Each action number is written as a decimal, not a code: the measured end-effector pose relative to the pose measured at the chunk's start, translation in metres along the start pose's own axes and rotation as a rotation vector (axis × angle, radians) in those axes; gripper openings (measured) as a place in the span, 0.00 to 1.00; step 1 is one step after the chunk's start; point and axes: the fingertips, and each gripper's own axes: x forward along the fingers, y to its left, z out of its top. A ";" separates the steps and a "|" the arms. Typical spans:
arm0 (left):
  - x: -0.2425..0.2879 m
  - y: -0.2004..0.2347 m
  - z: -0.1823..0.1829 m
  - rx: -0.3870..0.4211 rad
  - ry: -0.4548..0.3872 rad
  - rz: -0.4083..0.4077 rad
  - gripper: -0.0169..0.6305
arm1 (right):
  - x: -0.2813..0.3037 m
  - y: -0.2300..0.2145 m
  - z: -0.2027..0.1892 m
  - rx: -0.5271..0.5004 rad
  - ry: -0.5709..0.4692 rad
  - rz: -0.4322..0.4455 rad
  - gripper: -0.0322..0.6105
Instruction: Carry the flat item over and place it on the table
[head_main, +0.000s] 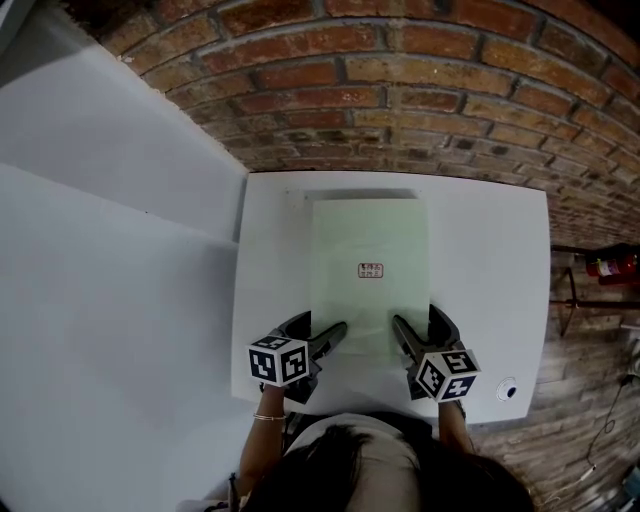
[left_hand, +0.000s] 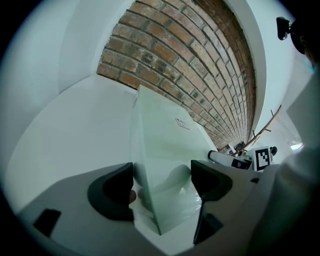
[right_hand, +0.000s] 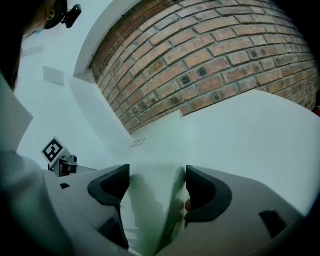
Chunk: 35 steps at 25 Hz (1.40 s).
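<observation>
A pale green flat sheet (head_main: 368, 280) with a small red label (head_main: 370, 270) lies on the white table (head_main: 490, 260), its far edge near the brick wall. My left gripper (head_main: 322, 328) is at the sheet's near left corner and my right gripper (head_main: 418, 322) at its near right corner. In the left gripper view the sheet's (left_hand: 165, 150) edge runs between the jaws of the left gripper (left_hand: 162, 180), which stand wide apart. The right gripper view shows the same: the sheet (right_hand: 155, 150) passes between the spread jaws of the right gripper (right_hand: 157, 185).
A brick wall (head_main: 400, 90) rises behind the table. A white panel wall (head_main: 100, 250) runs along the left. A small round fitting (head_main: 508, 391) sits at the table's near right corner. A red fire extinguisher (head_main: 612, 265) stands on the floor to the right.
</observation>
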 end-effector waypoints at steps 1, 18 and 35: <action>-0.001 0.000 0.000 0.011 0.001 0.005 0.60 | -0.001 0.000 0.000 -0.005 0.001 -0.005 0.61; -0.023 -0.007 0.008 0.096 -0.054 0.038 0.54 | -0.020 0.008 0.012 -0.046 -0.039 -0.034 0.61; -0.046 -0.028 0.005 0.155 -0.119 0.033 0.45 | -0.039 0.032 0.014 -0.139 -0.066 -0.034 0.60</action>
